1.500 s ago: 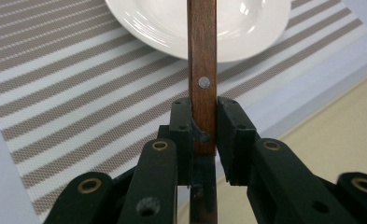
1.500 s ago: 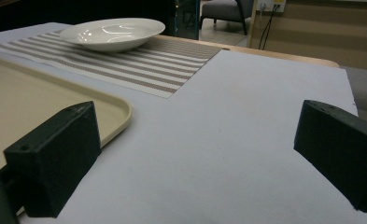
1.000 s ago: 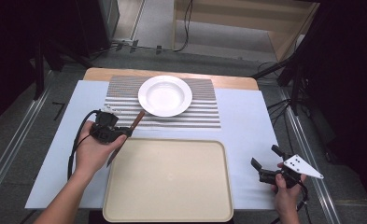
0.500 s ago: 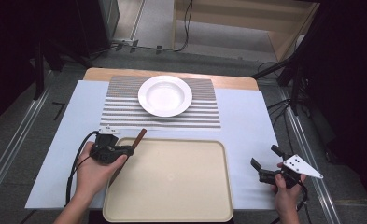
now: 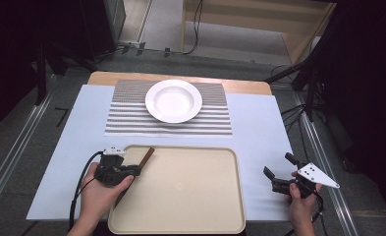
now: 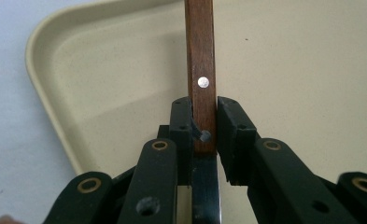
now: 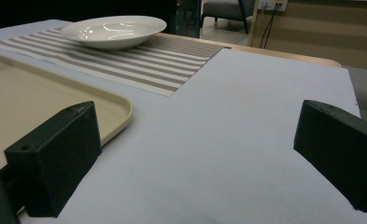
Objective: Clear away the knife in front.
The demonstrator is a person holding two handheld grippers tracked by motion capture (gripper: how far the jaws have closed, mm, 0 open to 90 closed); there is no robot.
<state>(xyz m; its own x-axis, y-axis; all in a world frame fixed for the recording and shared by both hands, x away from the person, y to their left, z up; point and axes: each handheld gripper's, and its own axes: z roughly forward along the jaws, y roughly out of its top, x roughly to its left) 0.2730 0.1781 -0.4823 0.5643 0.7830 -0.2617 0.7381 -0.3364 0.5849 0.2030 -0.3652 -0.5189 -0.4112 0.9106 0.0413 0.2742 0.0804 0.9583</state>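
Knife (image 6: 201, 84) sits clamped by its wooden handle in your left tongs (image 6: 204, 126), above the tray's (image 5: 180, 223) near-left corner. Your right tongs (image 5: 278, 173) gape wide over the surface (image 7: 246, 130), right of the tray.

You are viewing an evenly lit table (image 5: 259, 123), surroundings falling into darkness, glare glinting on the plate (image 7: 113, 29), near jaws blurring.

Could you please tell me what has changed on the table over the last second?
The left tool, shut on the wooden-handled knife, drew back from beside the white plate to the beige tray's left corner. The plate, striped mat and open right tool stayed put.
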